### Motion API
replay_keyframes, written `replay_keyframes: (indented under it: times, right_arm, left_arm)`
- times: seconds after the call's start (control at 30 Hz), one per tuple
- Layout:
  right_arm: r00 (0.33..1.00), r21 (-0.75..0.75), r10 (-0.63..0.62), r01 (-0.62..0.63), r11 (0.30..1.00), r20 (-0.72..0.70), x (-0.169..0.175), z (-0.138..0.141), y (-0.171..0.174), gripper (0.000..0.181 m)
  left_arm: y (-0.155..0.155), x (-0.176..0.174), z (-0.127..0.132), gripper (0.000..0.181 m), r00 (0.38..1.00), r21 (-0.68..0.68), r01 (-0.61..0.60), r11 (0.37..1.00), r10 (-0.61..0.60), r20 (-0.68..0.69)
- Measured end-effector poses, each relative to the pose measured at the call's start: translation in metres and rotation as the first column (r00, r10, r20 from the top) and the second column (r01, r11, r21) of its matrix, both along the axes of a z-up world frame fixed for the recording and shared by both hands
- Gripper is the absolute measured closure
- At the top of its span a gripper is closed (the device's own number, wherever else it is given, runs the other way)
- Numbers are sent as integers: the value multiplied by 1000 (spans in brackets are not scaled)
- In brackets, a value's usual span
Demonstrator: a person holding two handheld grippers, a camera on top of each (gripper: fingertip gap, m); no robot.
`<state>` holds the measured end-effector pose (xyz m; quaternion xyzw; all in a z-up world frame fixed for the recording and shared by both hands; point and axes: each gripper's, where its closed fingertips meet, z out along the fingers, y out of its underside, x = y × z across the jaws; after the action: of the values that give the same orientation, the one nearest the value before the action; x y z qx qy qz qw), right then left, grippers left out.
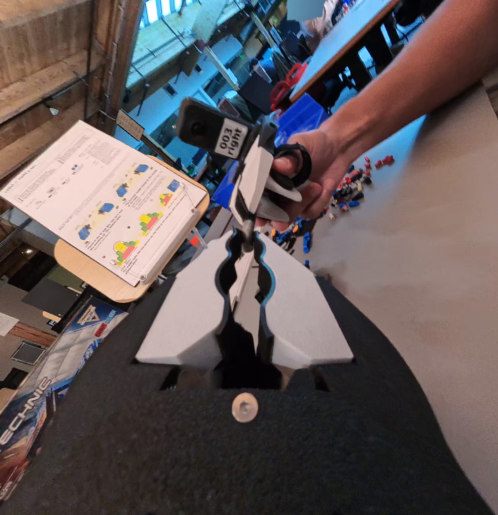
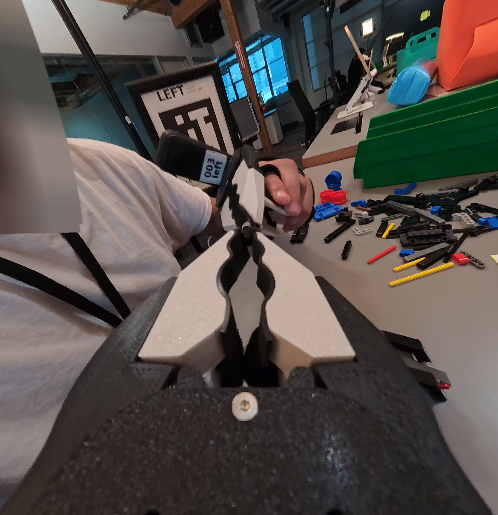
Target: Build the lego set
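Item: small grey pin [image 2: 245, 225], lifted above the desk [image 2: 353, 320]. Left tool [image 1: 243, 237] and right tool [image 2: 244, 237], tip to tip, both appear clenched on it, likely a handover. Loose lego pieces [image 2: 415, 223] lie right of the pin; instruction sheet [image 1: 103, 195] stands nearby for reference.

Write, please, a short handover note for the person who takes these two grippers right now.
Left gripper: fingers closed on a small pin, held above the table.
Right gripper: fingers appear closed on the same pin from the opposite side, tip to tip.
Loose parts lie spread on the table. The instruction sheet is on its stand, the set box nearby.
Done: no finished model is in view.
Left: let one gripper release the pin, fit it, then assemble the rest.
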<state>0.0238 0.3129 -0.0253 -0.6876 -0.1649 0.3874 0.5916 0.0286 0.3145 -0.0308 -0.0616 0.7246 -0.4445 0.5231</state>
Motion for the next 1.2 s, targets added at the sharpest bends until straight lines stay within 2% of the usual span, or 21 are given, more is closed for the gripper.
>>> replay_keyframes:
  times: [0.2, 0.33, 0.4, 0.63, 0.77, 0.9, 0.97, 1.2]
  right_arm:
    - [997, -17, 26, -27, 999, -68, -7, -3, 2, 175]
    - [998, -38, -5, 3, 999, -69, -2, -4, 4, 169]
    - [998, -37, 8, -11, 999, -68, 0, -4, 1, 175]
    - [995, -53, 29, -34, 998, -93, -2, -5, 0, 171]
    - [995, -60, 22, -29, 998, -101, -1, -7, 1, 181]
    - [993, -58, 8, -15, 998, -117, 3, -4, 3, 181]
    - [990, -49, 21, -28, 998, -138, 4, 0, 0, 168]
    - [996, -85, 8, -16, 996, -92, 2, -9, 3, 174]
  left_arm:
    - [-8, 1, 0, 174, 997, -45, 53, 998, -55, -47]
    - [-5, 3, 0, 175, 999, -18, 32, 999, -33, -42]
    - [-4, 3, 1, 175, 999, -15, 30, 999, -31, -37]
    - [-4, 3, -3, 175, 1000, 61, 19, 998, -19, -3]
    - [-9, 1, -8, 175, 1000, 108, 29, 994, -30, 10]
    - [-7, 5, -6, 175, 1000, 101, 5, 995, -7, 18]
    - [-5, 7, -5, 175, 1000, 85, -11, 996, 9, 20]
    - [-4, 8, -5, 175, 1000, 94, -16, 995, 14, 15]
